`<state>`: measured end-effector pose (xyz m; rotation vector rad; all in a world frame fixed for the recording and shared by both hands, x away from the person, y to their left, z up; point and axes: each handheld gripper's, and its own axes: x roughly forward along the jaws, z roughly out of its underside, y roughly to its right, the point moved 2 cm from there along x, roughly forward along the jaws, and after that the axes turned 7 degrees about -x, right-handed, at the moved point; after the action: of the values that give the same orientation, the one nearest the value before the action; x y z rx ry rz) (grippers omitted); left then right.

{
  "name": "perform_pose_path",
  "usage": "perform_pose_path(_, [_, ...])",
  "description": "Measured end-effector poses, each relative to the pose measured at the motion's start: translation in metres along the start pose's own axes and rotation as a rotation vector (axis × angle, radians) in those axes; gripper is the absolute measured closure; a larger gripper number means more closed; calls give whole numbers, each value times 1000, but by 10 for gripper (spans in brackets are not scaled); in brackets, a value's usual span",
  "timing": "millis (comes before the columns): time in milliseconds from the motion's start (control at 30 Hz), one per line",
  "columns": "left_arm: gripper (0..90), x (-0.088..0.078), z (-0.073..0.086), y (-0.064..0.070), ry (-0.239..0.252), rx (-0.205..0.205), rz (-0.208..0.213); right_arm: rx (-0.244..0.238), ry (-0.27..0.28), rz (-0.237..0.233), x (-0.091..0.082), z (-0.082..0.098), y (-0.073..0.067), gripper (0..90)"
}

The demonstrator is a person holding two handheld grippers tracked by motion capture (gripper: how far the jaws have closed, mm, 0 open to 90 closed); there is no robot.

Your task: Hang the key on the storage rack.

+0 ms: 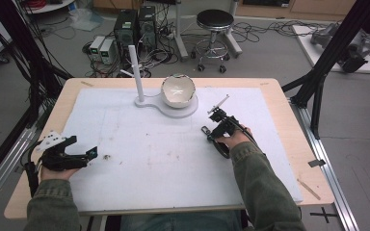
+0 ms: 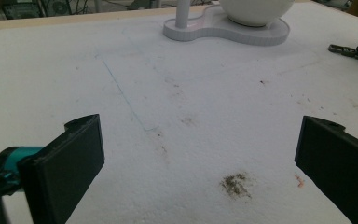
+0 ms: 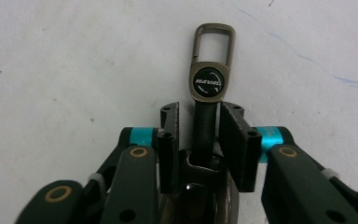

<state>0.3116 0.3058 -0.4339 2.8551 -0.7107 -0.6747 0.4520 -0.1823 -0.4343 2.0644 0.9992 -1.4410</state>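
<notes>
Right claw (image 3: 199, 140) clamps keychain (image 3: 208, 88) strap; clip juts beyond its tips.

The high view looks down over the table, facing the white stand (image 1: 173, 107); the left gripper view sits low, facing the same stand (image 2: 223, 31).

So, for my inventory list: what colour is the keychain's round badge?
Black with white lettering, on the keychain; the right gripper view shows it best.

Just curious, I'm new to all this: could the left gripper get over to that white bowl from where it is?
Probably yes: the left gripper is open and only bare white mat lies between it and the bowl.
</notes>
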Motion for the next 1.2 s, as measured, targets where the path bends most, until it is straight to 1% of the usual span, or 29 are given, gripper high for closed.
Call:
perform_pose_path(67, [18, 0, 0, 0, 0, 1, 0, 2, 0, 6, 0, 0, 0, 744])
perform_pose_path(100, [18, 0, 0, 0, -2, 4, 0, 12, -3, 2, 0, -1, 0, 752])
perform_pose_path(167, [18, 0, 0, 0, -1, 2, 1, 17, -4, 4, 0, -1, 0, 768])
perform_pose_path(200, [18, 0, 0, 0, -1, 3, 1, 26, -3, 4, 0, -1, 1, 781])
perform_pose_path(233, [18, 0, 0, 0, -1, 3, 1, 45, -4, -1, 0, -1, 1, 798])
perform_pose_path(433, [18, 0, 0, -1, 0, 4, 0, 60, -3, 5, 0, -1, 0, 825])
perform_pose_path(467, [18, 0, 0, -1, 1, 3, 0, 63, -2, -8, -1, 0, 1, 829])
perform_pose_path(533, [18, 0, 0, -1, 0, 3, 2, 58, 2, -13, -2, 0, 1, 831])
perform_pose_path(700, [18, 0, 0, 0, 2, -2, 4, 62, 15, -50, -8, 2, 1, 834])
perform_pose_path(767, [18, 0, 0, 0, 1, -1, 3, 60, 30, -59, -11, 3, 2, 834])
perform_pose_path(800, [18, 0, 0, -1, -3, 1, 6, 70, 39, -76, -13, 3, 2, 834])
perform_pose_path(867, [18, 0, 0, 0, -2, 1, 5, 66, 50, -79, -16, 4, 2, 835])
perform_pose_path(900, [18, 0, 0, 0, -2, 1, 5, 66, 57, -73, -18, 4, 3, 835])
perform_pose_path(1000, [18, 1, 0, 0, -1, 0, 5, 79, 79, -92, -23, 5, 3, 834])
perform_pose_path(1100, [18, 1, 0, 0, -1, 0, 6, 81, 95, -110, -27, 5, 4, 834])
perform_pose_path(1200, [18, 1, 0, 0, 0, 0, 5, 74, 106, -117, -33, 4, 2, 834])
